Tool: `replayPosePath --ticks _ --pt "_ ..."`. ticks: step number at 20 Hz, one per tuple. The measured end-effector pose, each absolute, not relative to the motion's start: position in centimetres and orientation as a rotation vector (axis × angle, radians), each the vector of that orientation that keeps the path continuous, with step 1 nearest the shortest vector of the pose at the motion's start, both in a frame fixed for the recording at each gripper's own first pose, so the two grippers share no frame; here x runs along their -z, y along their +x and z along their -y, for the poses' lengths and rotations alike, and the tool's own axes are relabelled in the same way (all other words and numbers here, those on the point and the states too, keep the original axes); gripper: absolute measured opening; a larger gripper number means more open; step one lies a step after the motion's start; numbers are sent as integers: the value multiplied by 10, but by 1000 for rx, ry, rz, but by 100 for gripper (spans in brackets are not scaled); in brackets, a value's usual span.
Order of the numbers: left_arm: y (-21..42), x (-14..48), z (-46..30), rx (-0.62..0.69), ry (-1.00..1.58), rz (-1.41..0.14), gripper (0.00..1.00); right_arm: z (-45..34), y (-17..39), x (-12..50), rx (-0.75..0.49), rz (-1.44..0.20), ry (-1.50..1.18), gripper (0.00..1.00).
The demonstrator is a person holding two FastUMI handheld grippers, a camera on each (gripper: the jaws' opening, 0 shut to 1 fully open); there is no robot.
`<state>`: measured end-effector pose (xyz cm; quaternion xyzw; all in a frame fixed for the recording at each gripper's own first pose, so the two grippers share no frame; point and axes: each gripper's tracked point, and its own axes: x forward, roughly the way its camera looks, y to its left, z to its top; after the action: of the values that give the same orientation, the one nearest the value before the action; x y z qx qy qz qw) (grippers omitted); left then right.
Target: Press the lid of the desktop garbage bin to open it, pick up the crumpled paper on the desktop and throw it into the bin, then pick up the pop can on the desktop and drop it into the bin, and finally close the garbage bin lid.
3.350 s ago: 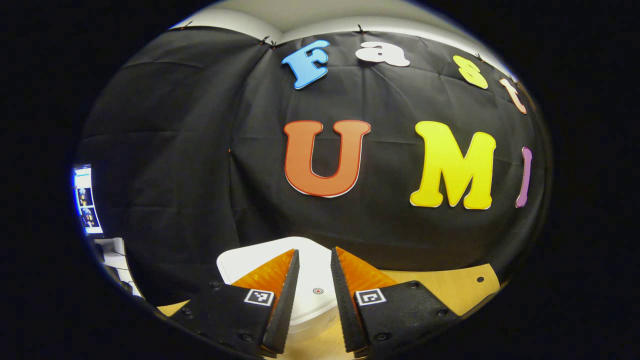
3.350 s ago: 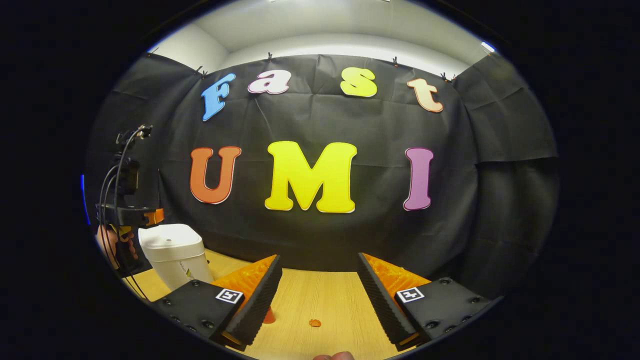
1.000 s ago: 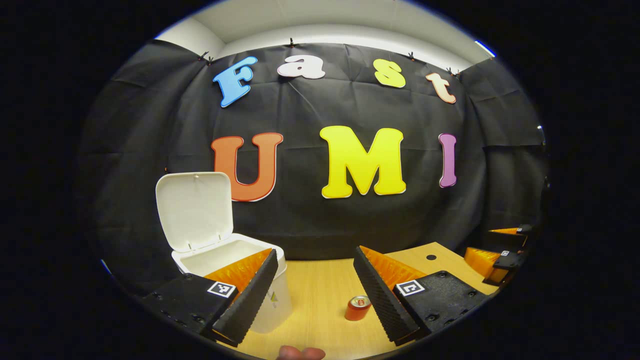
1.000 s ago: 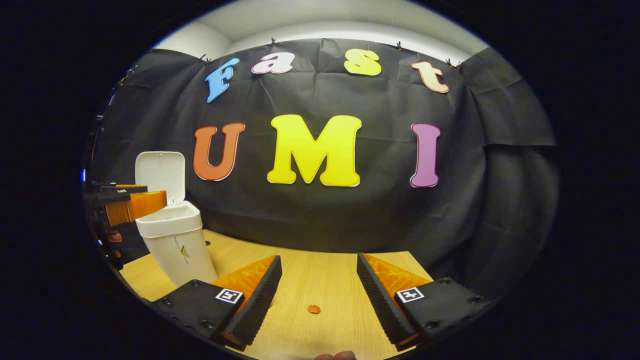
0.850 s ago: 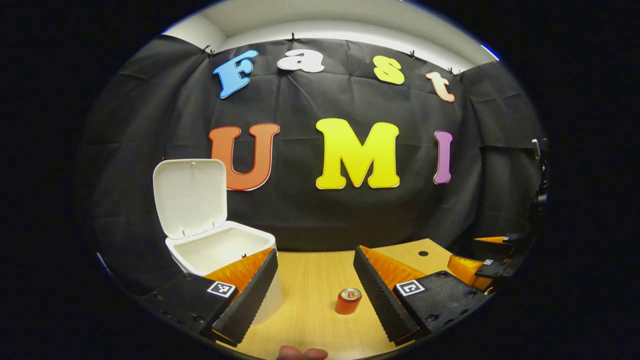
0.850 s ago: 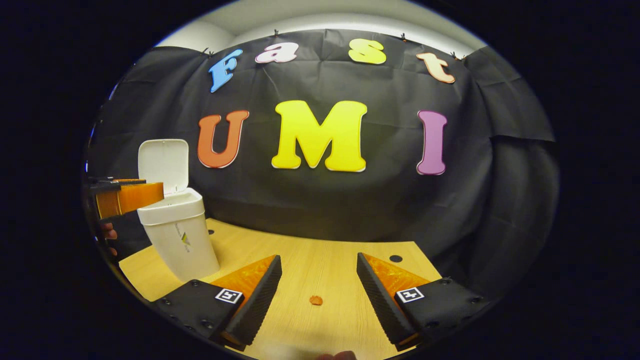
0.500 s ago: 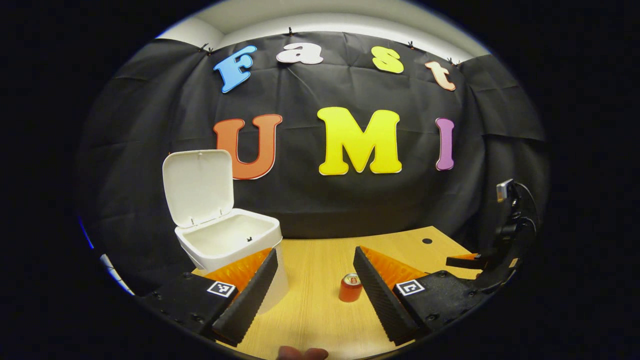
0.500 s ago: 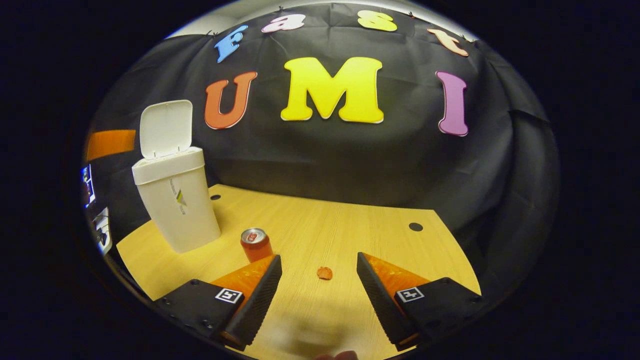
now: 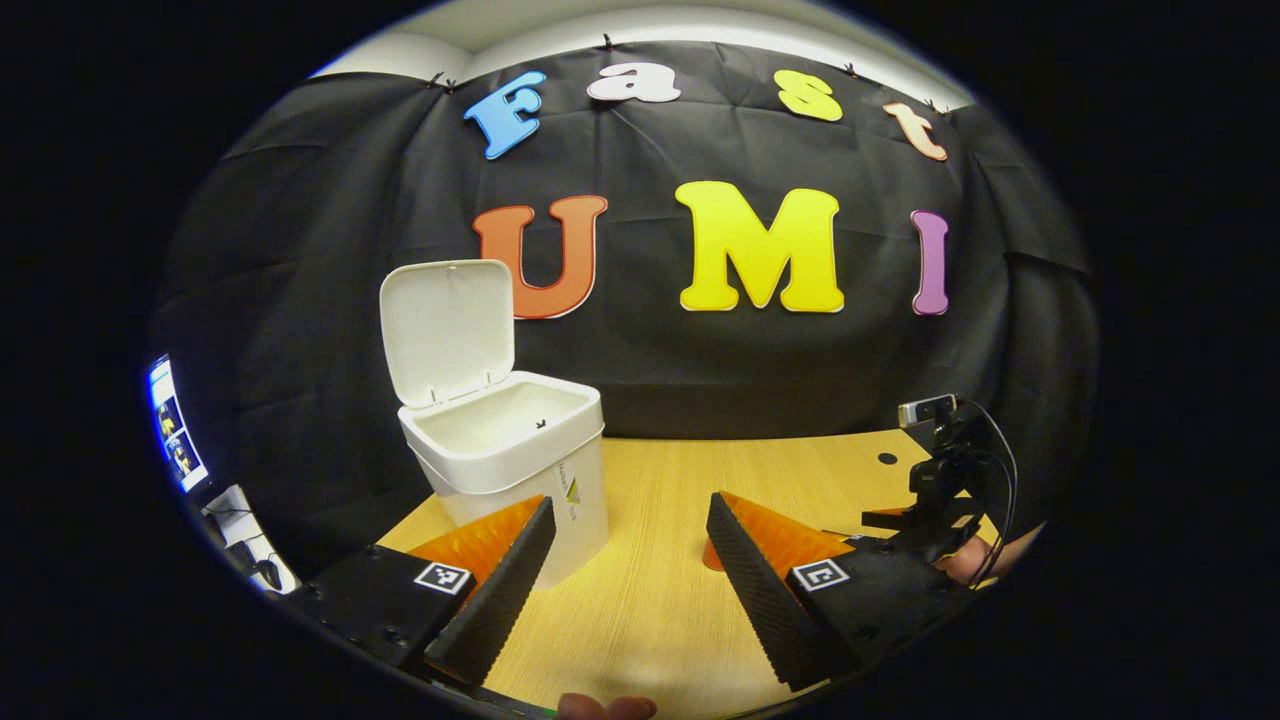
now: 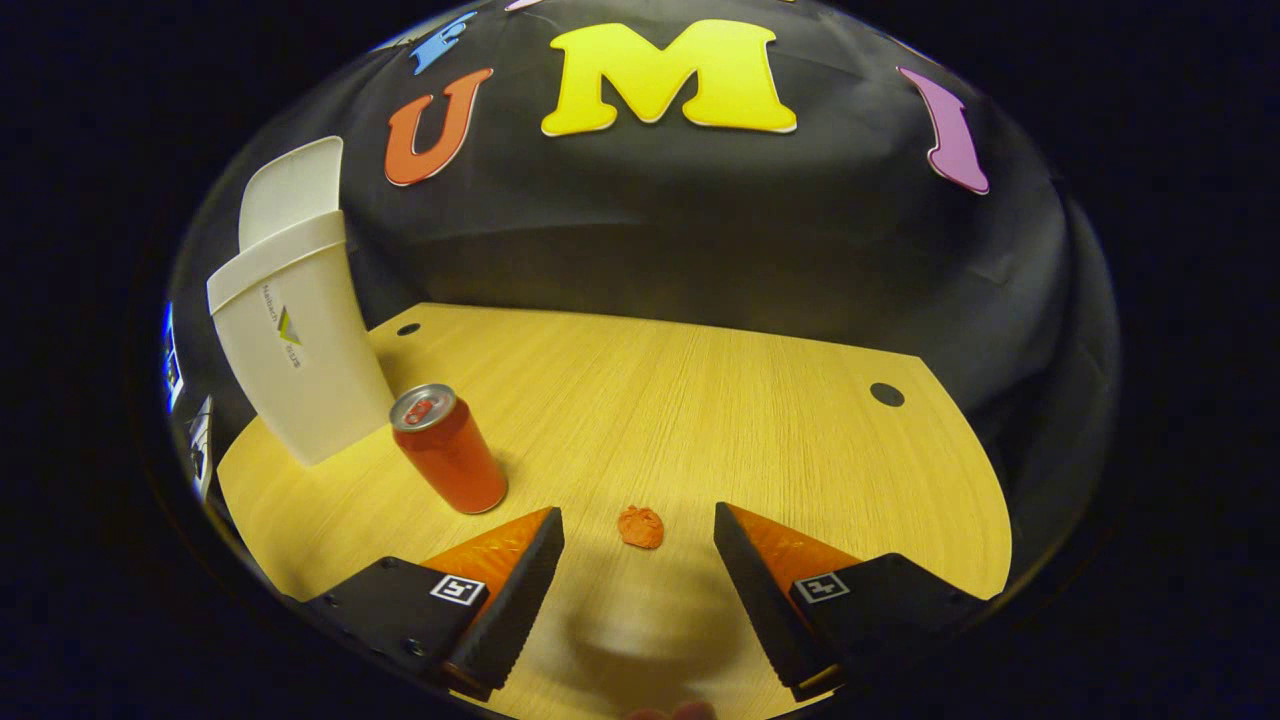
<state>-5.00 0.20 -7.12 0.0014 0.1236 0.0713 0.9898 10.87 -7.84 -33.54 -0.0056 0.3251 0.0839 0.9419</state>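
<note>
The light wooden tabletop (image 10: pixel 700 400) with two dark round holes spreads across the right gripper view and also lies below the fingers in the left gripper view (image 9: pixel 650 600). On its left part stands the white plastic desktop garbage bin (image 9: pixel 510 470), its hinged lid (image 9: pixel 447 330) swung up and upright, so the bare white inside shows in the left gripper view; in the right gripper view the bin (image 10: pixel 295 360) stands at the left edge of the table. The left gripper (image 9: pixel 628 545) hangs above the table with its fingers spread wide apart and nothing between them, the bin just behind its left finger. Farther off at the right of that view is the right gripper (image 9: pixel 935 500), with part of a hand at its base. The right gripper (image 10: pixel 638 560) is tilted down toward the table, fingers spread wide and holding nothing. The red pop can (image 10: pixel 450 450) with a silver top stands upright just beside the bin. The small orange-red crumpled paper (image 10: pixel 641 526) lies on the wood between and just ahead of the right gripper's fingertips, touching neither.
</note>
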Motion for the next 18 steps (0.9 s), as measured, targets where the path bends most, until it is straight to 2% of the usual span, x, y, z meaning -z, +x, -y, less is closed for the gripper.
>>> replayPosePath --ticks 9,10,11,12,15,16,18 --pt "-56 84 -1 -236 12 -294 100 70 130 395 -216 -781 -45 96" --pt "-56 85 0 -240 15 -302 100 68 131 399 -223 -786 -40 91" --pt "-57 85 1 -242 17 -304 100 65 131 402 -227 -792 -38 90" --pt "-58 83 2 -242 20 -302 100 66 129 405 -224 -808 -42 83" --pt "-63 82 0 -248 43 -299 100 66 128 406 -237 -811 -42 79" --pt "-63 83 -1 -250 43 -304 100 66 129 405 -238 -810 -42 70" --pt "-66 83 -3 -254 38 -304 100 67 130 406 -239 -811 -37 41"
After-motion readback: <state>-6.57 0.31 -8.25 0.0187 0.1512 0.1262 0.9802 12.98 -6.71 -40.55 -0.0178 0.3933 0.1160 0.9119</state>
